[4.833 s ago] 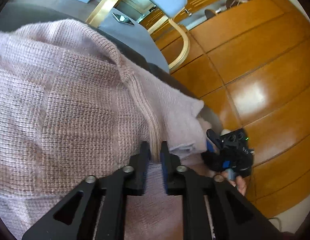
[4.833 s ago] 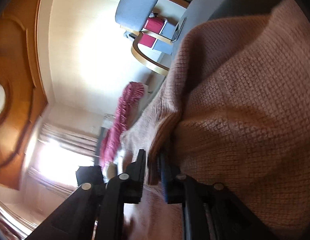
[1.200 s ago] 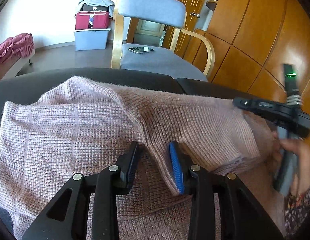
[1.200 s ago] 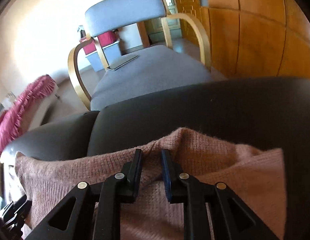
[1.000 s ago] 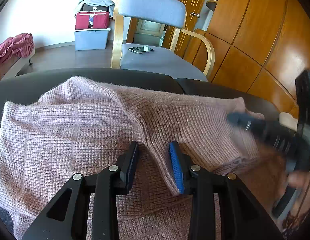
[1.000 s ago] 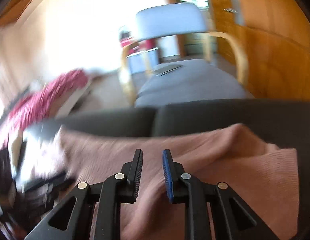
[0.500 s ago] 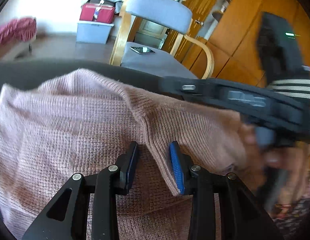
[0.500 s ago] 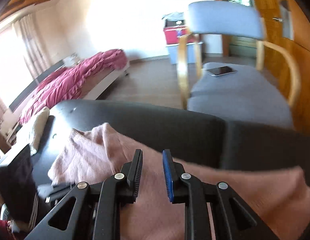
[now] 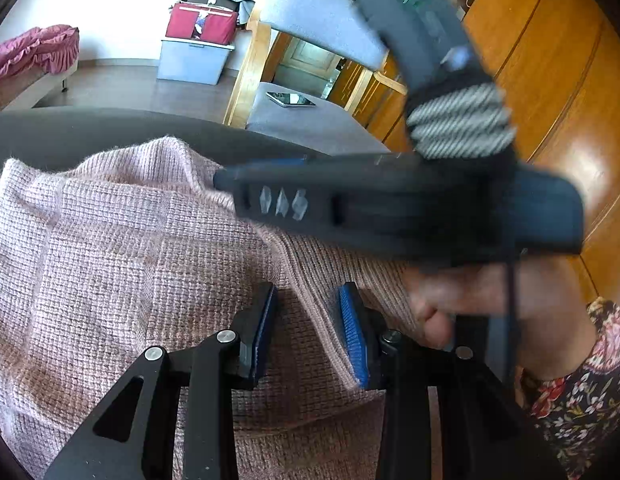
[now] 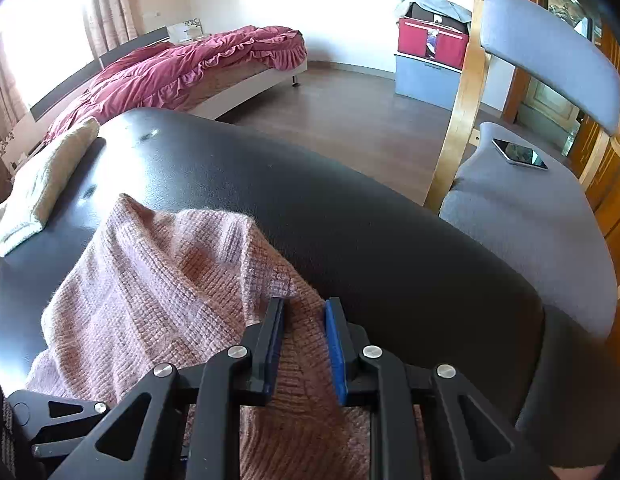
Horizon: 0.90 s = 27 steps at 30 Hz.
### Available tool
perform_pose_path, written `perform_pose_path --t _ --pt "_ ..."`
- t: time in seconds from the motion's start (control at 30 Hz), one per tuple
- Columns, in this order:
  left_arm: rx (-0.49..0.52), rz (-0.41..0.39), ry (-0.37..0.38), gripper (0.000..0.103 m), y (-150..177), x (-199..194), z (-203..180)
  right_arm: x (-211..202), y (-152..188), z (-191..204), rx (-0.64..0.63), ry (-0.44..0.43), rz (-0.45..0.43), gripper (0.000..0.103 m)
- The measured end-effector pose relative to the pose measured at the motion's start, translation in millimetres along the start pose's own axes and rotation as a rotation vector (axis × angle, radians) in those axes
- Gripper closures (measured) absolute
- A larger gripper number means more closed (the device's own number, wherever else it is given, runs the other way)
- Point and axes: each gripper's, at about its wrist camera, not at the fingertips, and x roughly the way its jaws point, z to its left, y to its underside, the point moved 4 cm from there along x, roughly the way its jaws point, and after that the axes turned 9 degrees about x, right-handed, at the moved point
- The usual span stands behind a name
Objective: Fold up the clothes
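Sweater (image 9: 110, 264): coarse pink waffle knit, fuzzy and matt. Table (image 10: 390, 248): black, faintly pebbled, soft sheen. Wall panels (image 9: 558, 80): glossy varnished wood. Chair (image 10: 530, 216): grey woven cloth on pale smooth wood. Phone (image 10: 520, 154): glossy.

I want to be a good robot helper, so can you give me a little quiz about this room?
1. True or false: the phone lies on the grey chair.
2. The pink sweater lies on: A the black surface, B a bed, C the floor.
3. What colour is the bedcover?
Key: 1 true; 2 A; 3 dark red.
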Motion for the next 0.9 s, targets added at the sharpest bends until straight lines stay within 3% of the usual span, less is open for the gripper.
perform_pose_path --t 0.13,0.3,0.5,0.57,0.73,0.83,0.9 --pt "0.021 0.0 -0.024 0.067 2 0 -4 -5 -17 -7 0.052 -0.116 -0.041 0.083" --pt "0.022 0.002 -0.03 0.067 3 1 -6 20 -22 7 -0.02 -0.086 0.029 0.087" --pt "0.017 0.004 -0.031 0.067 3 3 -7 35 -25 14 -0.096 -0.02 0.037 0.089" --pt "0.009 0.004 -0.021 0.067 4 4 -7 32 -26 15 -0.091 -0.008 0.027 0.085" --pt "0.0 0.005 -0.009 0.067 5 5 -7 -20 -19 -14 0.066 -0.025 -0.1 0.085" --pt "0.0 0.005 -0.008 0.067 5 6 -6 -60 2 -41 0.168 0.064 -0.168 0.085" --pt "-0.001 0.005 -0.008 0.067 2 5 5 -87 27 -62 0.246 0.111 -0.194 0.091"
